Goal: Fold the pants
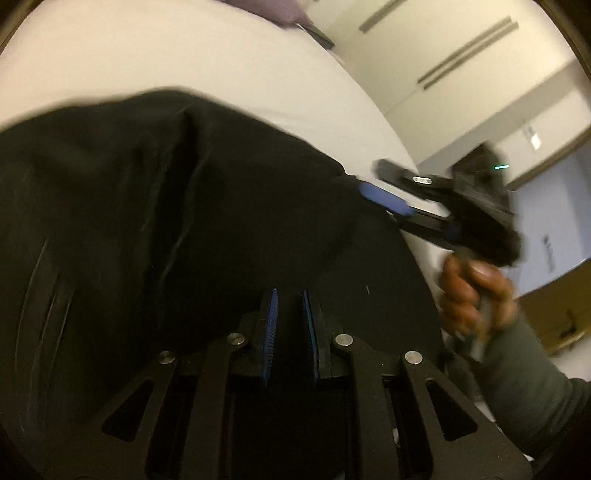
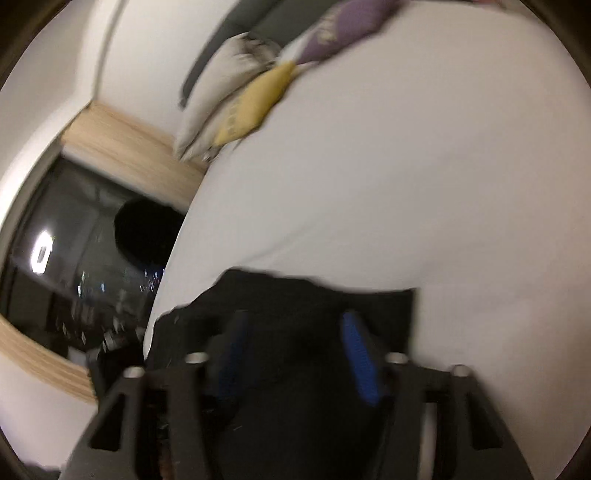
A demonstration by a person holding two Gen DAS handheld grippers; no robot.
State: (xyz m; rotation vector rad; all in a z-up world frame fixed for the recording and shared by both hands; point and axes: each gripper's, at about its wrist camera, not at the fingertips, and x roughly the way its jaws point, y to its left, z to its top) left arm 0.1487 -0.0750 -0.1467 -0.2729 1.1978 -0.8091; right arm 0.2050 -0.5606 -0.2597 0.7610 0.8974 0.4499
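Black pants [image 1: 177,206] lie on a white bed [image 1: 184,62]. My left gripper [image 1: 290,299] hovers over the near part of the pants, its blue pads a narrow gap apart with black cloth showing between them; whether it grips is unclear. My right gripper [image 1: 384,201] shows in the left wrist view at the pants' right edge, held by a hand [image 1: 476,295]. In the right wrist view the right gripper [image 2: 295,325] has its blue pads wide apart over the pants [image 2: 295,387], with cloth between the fingers.
Yellow [image 2: 255,103], purple [image 2: 343,26] and grey pillows [image 2: 225,88] lie at the bed's far end. A dark window [image 2: 85,258] with a wooden frame is to the left. White wardrobe doors [image 1: 424,48] stand beyond the bed's right edge.
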